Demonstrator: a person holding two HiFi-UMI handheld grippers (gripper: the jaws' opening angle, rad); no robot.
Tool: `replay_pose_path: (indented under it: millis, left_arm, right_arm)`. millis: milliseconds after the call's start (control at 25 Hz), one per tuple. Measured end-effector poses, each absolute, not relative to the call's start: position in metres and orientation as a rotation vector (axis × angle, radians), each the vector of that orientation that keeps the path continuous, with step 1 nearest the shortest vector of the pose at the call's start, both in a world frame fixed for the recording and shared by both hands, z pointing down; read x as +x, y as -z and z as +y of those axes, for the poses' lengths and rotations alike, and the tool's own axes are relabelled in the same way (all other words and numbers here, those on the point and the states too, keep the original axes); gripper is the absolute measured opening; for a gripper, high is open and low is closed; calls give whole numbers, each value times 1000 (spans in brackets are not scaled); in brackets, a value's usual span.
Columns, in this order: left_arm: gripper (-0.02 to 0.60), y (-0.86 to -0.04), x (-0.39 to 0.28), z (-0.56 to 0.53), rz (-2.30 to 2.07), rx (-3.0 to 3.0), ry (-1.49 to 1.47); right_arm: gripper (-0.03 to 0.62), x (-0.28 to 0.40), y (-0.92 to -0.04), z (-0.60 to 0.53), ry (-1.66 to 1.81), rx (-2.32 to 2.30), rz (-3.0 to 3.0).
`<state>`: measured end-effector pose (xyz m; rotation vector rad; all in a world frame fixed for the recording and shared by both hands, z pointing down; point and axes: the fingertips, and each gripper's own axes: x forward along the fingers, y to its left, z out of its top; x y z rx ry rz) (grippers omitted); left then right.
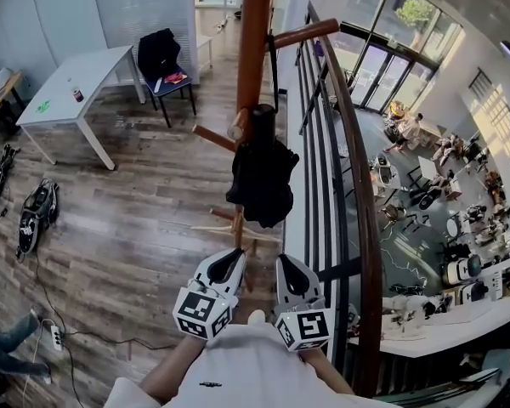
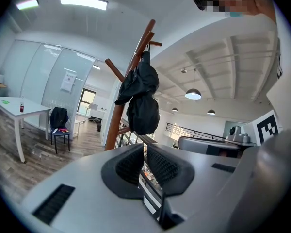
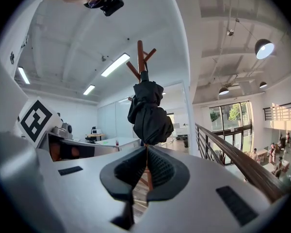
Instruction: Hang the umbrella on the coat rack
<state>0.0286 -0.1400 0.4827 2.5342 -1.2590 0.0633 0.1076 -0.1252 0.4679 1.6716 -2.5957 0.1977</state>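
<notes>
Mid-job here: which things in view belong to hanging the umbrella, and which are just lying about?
Belongs to the job:
umbrella, hanging on the coat rack
left gripper, open, empty
right gripper, shut, empty

Just lying about:
white table
chair
black devices on the floor
power strip
railing

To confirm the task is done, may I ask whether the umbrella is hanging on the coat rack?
Yes, the black umbrella hangs from a peg of the coat rack.
</notes>
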Motion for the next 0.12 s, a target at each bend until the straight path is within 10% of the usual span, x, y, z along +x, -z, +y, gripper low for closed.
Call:
replay_pose_path:
  millis: [120]
  left_arm:
    - [37, -486, 30, -139, -1257, 2529, -63]
  right_arm:
    - [35, 109, -468, -125, -201, 1671, -2597]
